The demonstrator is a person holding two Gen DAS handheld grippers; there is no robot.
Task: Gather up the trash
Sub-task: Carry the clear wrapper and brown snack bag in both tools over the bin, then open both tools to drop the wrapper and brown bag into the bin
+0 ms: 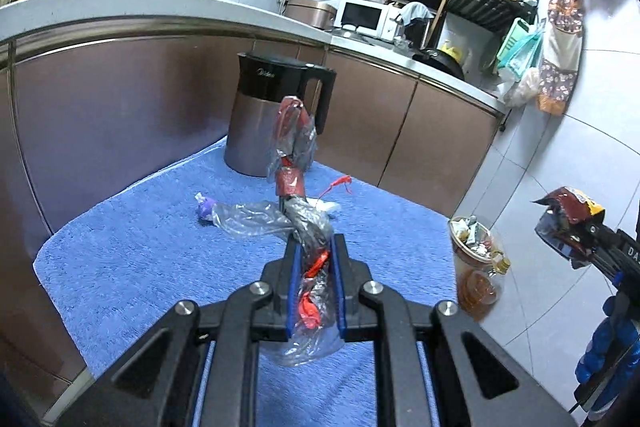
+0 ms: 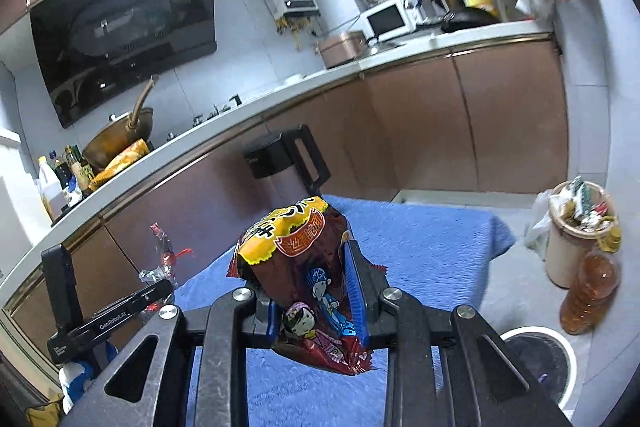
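Though crumpled, snack bag [image 2: 308,279] within right gripper [image 2: 316,291].

Blue towel [image 1: 140,259] covers the bench; electric kettle [image 1: 272,115], clear plastic wrapper [image 1: 240,221], red scrap [image 1: 340,183] on it.

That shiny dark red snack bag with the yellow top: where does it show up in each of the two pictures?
Left wrist view: snack bag at far right edge, clamped in the right gripper.
Right wrist view: bottom centre, filling the jaws.
Shared landmark: black-topped kettle on the blue towel.
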